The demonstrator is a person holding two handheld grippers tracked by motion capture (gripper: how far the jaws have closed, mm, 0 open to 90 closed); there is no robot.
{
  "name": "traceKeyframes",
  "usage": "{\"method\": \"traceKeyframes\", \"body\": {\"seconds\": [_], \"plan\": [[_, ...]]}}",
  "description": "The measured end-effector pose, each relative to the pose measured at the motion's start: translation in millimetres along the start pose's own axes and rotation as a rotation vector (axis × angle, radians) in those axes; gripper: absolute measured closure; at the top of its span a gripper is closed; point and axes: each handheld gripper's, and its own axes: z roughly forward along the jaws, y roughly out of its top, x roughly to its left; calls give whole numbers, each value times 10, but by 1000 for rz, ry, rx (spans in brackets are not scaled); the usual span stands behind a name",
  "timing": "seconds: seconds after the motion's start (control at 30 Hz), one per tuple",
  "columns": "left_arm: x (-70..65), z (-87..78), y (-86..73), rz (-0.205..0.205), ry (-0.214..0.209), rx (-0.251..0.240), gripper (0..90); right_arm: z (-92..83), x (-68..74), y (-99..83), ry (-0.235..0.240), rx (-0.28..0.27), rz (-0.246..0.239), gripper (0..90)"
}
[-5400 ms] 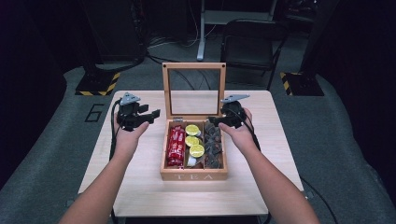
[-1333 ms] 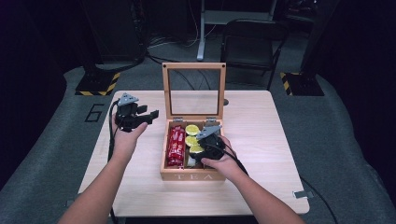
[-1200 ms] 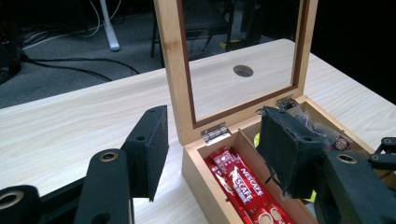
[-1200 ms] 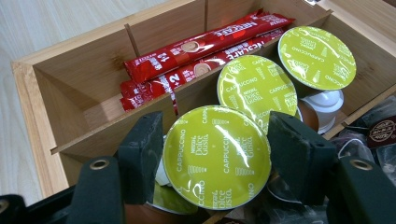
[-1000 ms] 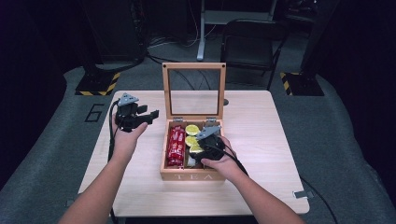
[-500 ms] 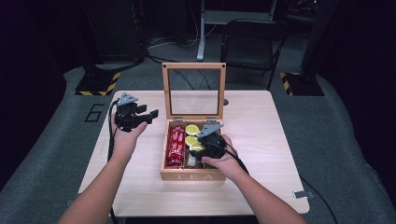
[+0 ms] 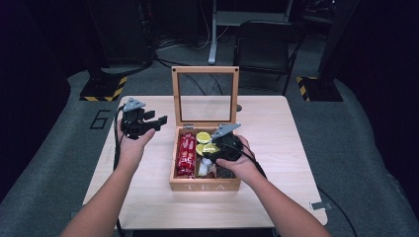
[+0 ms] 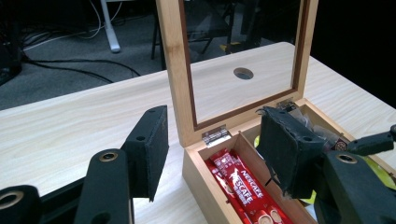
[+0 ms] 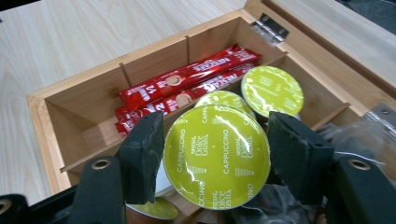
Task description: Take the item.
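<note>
I hold one green coffee capsule (image 9: 217, 156) clamped in my right gripper (image 9: 212, 154), frame centre, above the tea box (image 9: 42, 107). Two more capsules (image 9: 272, 90) lie behind. Left gripper (image 8: 212, 149) gapes, holding nothing.

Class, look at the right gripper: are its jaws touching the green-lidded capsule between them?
Touching. In the right gripper view both black jaws of the right gripper press against opposite edges of the capsule, with no gap showing, holding it above the wooden box.
</note>
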Motion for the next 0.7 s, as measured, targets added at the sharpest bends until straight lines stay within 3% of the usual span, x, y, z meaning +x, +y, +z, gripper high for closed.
{"method": "traceKeyframes", "body": {"seconds": [0.43,0.7], "plan": [[-1,0,-1,1,3,2,426,-225,-237,-70,-57,-13,35,371],[1,-3,0,1,4,2,426,-380,-404,-209,-99,0,61,371]]}}
